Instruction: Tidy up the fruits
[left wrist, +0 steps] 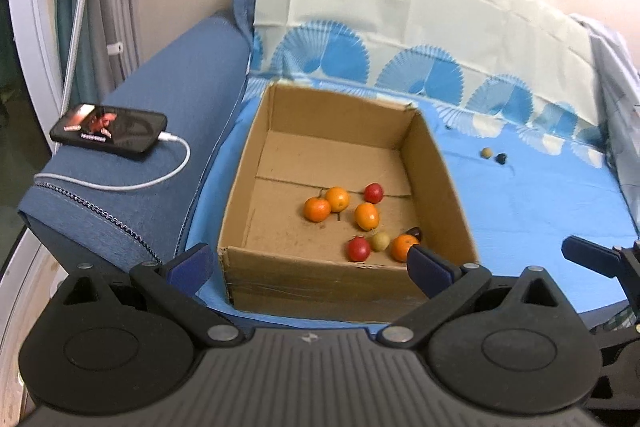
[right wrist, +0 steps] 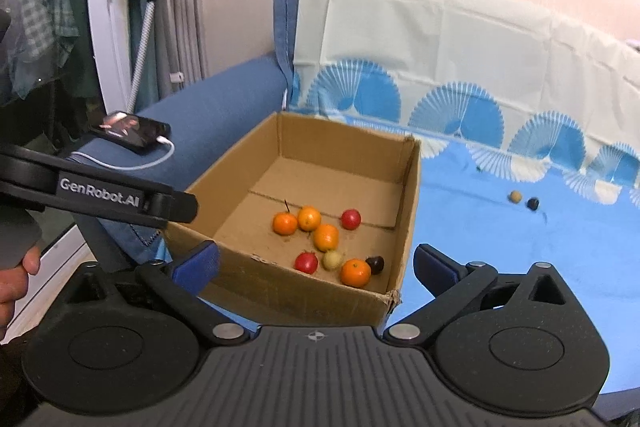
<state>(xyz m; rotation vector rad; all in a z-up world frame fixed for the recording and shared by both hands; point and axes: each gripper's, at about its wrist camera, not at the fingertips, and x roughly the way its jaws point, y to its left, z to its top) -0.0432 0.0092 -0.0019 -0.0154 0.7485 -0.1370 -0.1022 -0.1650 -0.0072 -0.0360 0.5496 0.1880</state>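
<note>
Blue denim-covered sofa (left wrist: 132,131) against a pale peach wall, seat draped in a smooth sky-blue sheet (left wrist: 540,203) with white fan-shaped prints. Left gripper (left wrist: 308,263): black plastic linkage, two blue-padded fingers, spread wide and grasping nothing, poised over the near wall of the box. Right gripper (right wrist: 316,267): same build, likewise spread wide and empty, straddling the near right corner of the box. Item: one open corrugated cardboard box (left wrist: 244,187), rectangular, brown, near corner frayed, resting on the sheet beside the sofa arm. Contents, all small, round and glossy, clustered on the box floor toward its near right side: four orange fruits, namely a touching pair (left wrist: 328,205) at the back, one (left wrist: 367,215) in the middle and one (right wrist: 355,272) nearest the front; two red fruits, one at the rear (right wrist: 351,219), one at the front (right wrist: 306,262); one pale yellow-green fruit (right wrist: 332,260) between the front red and front orange; one dark purple fruit (right wrist: 375,264) against the right wall, touching the front orange. Outside the box, well apart on the sheet to its right: one tan fruit (right wrist: 515,196) and one dark fruit (right wrist: 532,203), just beside each other. On the sofa arm: one black smartphone (left wrist: 108,133), screen lit, with a white charging cable (left wrist: 160,179) plugged in.
</note>
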